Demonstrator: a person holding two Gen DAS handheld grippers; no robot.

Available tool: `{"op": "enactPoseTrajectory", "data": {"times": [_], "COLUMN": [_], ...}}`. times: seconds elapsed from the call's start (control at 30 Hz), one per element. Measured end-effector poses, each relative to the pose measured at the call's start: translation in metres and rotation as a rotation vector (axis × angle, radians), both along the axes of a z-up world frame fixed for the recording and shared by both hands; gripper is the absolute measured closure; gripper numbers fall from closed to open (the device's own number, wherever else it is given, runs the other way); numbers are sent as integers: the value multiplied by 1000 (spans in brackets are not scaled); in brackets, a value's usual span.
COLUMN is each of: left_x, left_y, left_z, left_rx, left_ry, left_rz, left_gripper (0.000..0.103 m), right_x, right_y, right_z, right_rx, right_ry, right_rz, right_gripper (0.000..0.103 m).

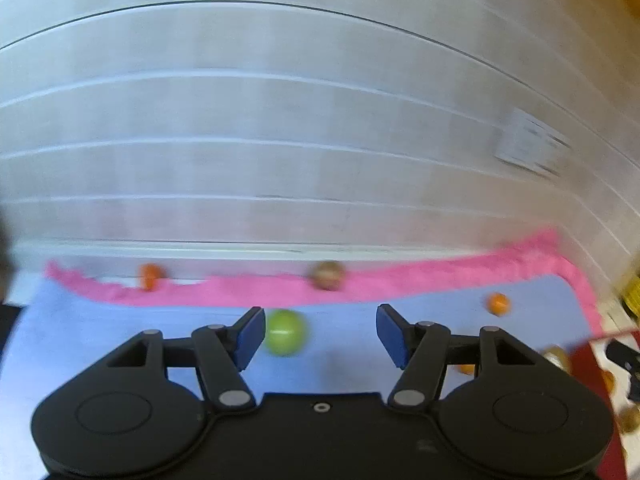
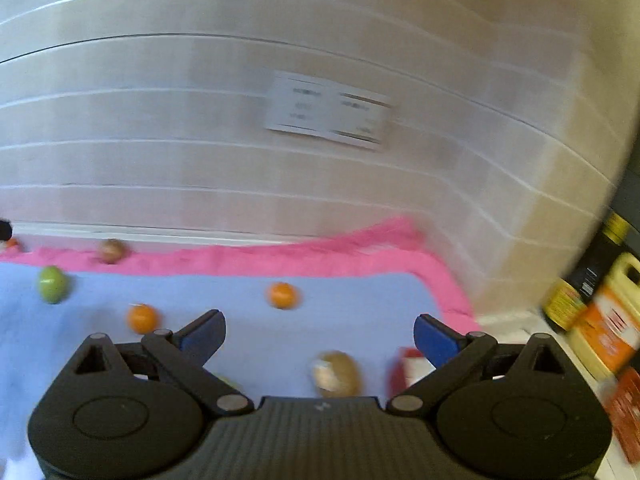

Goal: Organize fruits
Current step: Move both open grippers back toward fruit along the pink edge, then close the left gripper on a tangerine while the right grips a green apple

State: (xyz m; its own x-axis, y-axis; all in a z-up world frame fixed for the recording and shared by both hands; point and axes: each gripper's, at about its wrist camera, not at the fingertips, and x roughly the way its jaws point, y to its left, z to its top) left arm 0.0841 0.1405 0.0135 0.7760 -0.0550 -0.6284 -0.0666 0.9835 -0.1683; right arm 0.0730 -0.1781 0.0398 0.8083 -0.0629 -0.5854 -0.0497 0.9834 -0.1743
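Note:
Fruit lies scattered on a light blue cloth [image 1: 100, 332] with a pink border [image 1: 240, 292]. In the left wrist view my left gripper [image 1: 320, 334] is open and holds nothing. A green fruit [image 1: 285, 332] lies on the cloth just past its left finger. Further off are two oranges [image 1: 149, 276] [image 1: 498, 304] and a brown fruit [image 1: 329, 275]. In the right wrist view my right gripper [image 2: 320, 336] is wide open and empty above the cloth [image 2: 360, 312]. A brown fruit [image 2: 336, 374] lies low between its fingers. Two oranges [image 2: 283, 295] [image 2: 142, 318] and the green fruit [image 2: 52, 284] lie beyond. Both views are blurred.
A white tiled wall [image 2: 200, 160] with a paper label [image 2: 328, 110] rises behind the cloth. At the right edge stand a yellow jug [image 2: 608, 320], a dark bottle [image 2: 596, 264] and a jar [image 2: 564, 304]. A red and white object [image 2: 408, 368] lies by the right finger.

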Motion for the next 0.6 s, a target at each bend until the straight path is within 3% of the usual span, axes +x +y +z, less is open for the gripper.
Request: {"op": "enactPoseTrajectory", "data": {"times": [0.23,0.4,0.6], "left_x": [7,37,98], "left_y": [83,130,149], "left_z": [0,-12,-56], "left_rx": [9,-98,-10], "left_ry": [31,80,149], "left_rz": [140,156,165], "left_gripper": [29,29,30], "right_x": [31,57,96], "right_y": [81,136,173], "right_z": [-1,-17,-49], "right_rx": [127,222,323], "right_ry": [32,86,198], "right_rz": [215,311,340], "right_gripper": [3,6,12]}}
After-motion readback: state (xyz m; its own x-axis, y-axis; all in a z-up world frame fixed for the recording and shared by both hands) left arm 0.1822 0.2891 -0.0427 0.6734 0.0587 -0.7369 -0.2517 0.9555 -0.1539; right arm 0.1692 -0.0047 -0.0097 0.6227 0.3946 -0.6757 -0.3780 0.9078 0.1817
